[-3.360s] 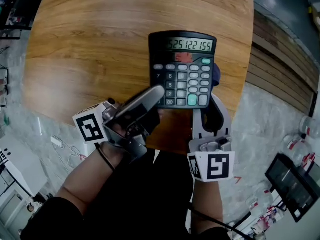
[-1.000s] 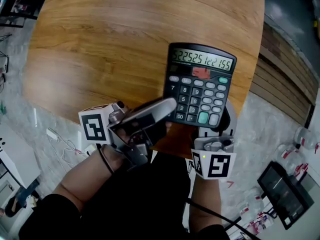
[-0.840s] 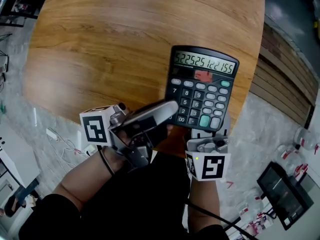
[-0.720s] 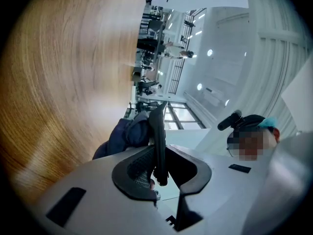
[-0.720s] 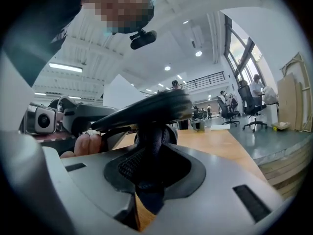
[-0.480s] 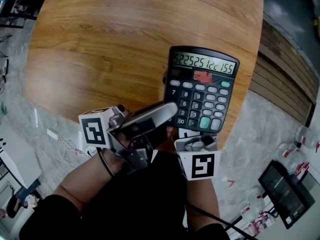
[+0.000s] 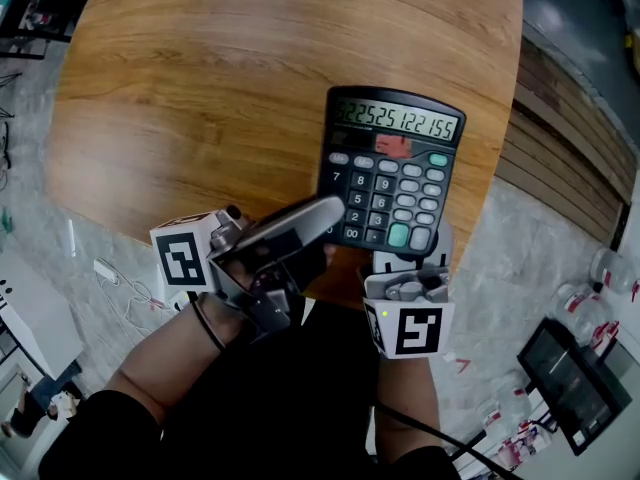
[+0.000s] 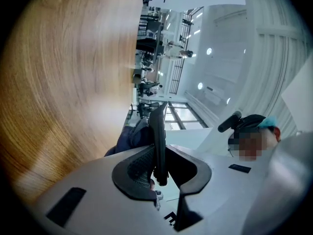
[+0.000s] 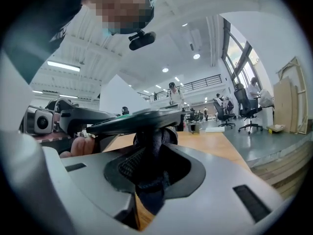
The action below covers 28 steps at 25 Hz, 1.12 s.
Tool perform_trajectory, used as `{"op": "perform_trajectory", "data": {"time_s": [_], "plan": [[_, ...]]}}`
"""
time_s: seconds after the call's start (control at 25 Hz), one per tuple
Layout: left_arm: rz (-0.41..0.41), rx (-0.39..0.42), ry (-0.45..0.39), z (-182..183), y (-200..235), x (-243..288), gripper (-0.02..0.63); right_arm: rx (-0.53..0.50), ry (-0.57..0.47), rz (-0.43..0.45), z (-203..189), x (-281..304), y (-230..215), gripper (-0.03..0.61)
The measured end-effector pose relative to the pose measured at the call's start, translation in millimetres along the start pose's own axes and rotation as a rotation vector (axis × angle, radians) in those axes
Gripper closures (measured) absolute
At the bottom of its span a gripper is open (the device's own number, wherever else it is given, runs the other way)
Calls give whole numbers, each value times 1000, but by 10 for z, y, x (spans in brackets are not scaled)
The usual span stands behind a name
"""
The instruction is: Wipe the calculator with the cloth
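Calculator (image 7: 392, 168): one, clamped in left gripper (image 8: 164, 163) fingers; cloth (image 9: 151, 140): one, pinched by right gripper (image 9: 156, 173) fingers

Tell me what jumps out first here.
The black calculator, a full row of digits on its display, is held up over the near edge of the round wooden table. The left gripper clamps its lower left edge. The right gripper, below it, holds a dark cloth that appears pressed against the underside.
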<state>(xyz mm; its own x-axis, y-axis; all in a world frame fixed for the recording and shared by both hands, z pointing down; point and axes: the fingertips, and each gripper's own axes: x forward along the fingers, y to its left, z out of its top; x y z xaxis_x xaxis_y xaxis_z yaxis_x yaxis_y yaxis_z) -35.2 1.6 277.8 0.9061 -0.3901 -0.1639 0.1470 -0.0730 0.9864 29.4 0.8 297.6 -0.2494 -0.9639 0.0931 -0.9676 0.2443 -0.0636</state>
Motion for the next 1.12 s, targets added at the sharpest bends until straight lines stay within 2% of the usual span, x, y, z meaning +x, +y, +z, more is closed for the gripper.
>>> {"op": "perform_trajectory", "data": {"time_s": [0.24,0.4,0.64,0.96,1.12], "plan": [[8,-4,-34,-1,8,3,543,16,-17,-173,75,-245,-722,494],[8,-17,-43,0,6,5,543,-3,-27,-218,131,-269,-929,494],[-4,-33,-27,-5,9,7,543,-8,-32,-182,122,-140,-736,494],[-29,-75,-48,-16,15,12,543,50,-9,-85,-12,-69,-302,494],[-34,-64,-38,-14,-4,19,543,49,3,-9,-32,6,30,494]]}}
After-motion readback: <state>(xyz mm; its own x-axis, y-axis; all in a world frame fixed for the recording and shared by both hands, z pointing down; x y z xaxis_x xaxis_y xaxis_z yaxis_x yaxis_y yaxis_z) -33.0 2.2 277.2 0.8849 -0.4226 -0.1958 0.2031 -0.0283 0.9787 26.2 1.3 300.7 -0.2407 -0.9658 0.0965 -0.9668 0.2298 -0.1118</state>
